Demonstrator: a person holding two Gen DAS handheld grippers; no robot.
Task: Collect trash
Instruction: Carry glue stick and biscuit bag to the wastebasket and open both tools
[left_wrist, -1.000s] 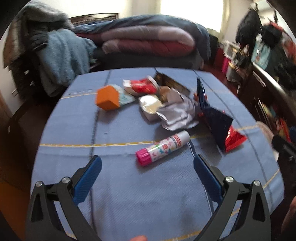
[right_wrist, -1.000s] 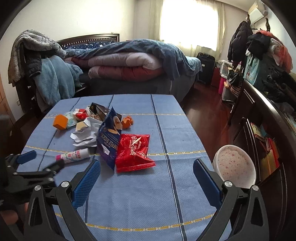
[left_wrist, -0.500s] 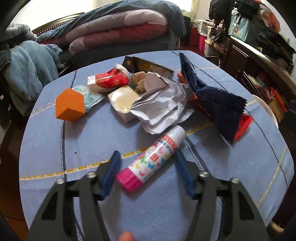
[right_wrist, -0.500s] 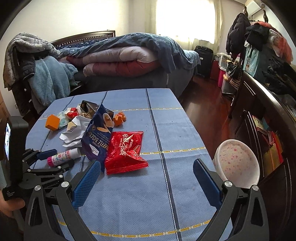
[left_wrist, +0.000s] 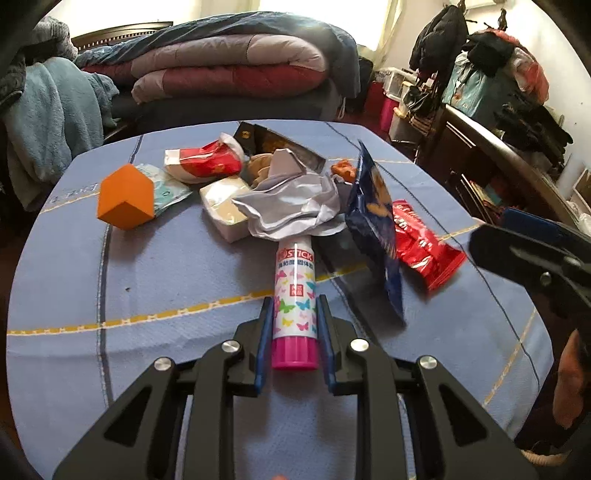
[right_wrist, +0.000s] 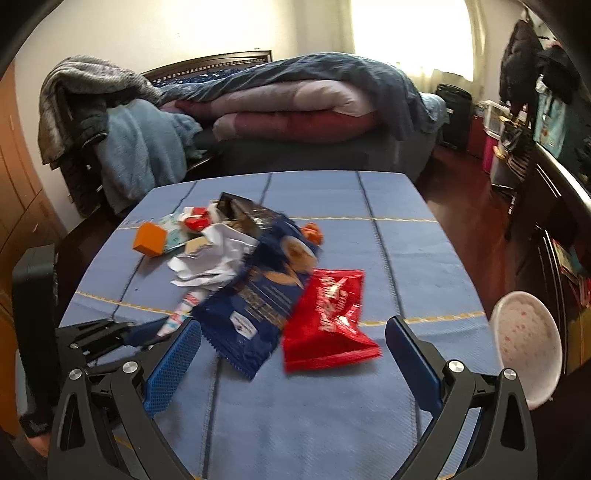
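**Pink-capped glue stick clamped, wrappers waiting**

Pink cap toward the camera, the glue stick (left_wrist: 295, 295) lies along the line of the left gripper (left_wrist: 294, 314), whose blue pads press on its sides just above the cap; the jaws have come together on it. Gripping near the cap end makes sense, since the far end is tucked under the crumpled white paper (left_wrist: 291, 206) and only the near half is free to take. The stick rests on the blue tablecloth (left_wrist: 166, 280), so it looks clamped but not yet lifted.

The right gripper (right_wrist: 293, 354) has its jaws wide apart with nothing between them, hovering over the near side of the table just short of the red wrapper (right_wrist: 328, 317) and the dark blue snack bag (right_wrist: 258, 295), which overlap at the middle of the pile. Held spread like that, it seems set to take a broad, flat packet.

Beyond the table's right edge stands a white speckled bin (right_wrist: 524, 339), open mouth upward, likely where the rubbish goes. An orange block (left_wrist: 125, 199) sits apart at the left of the heap, beside a small pale packet
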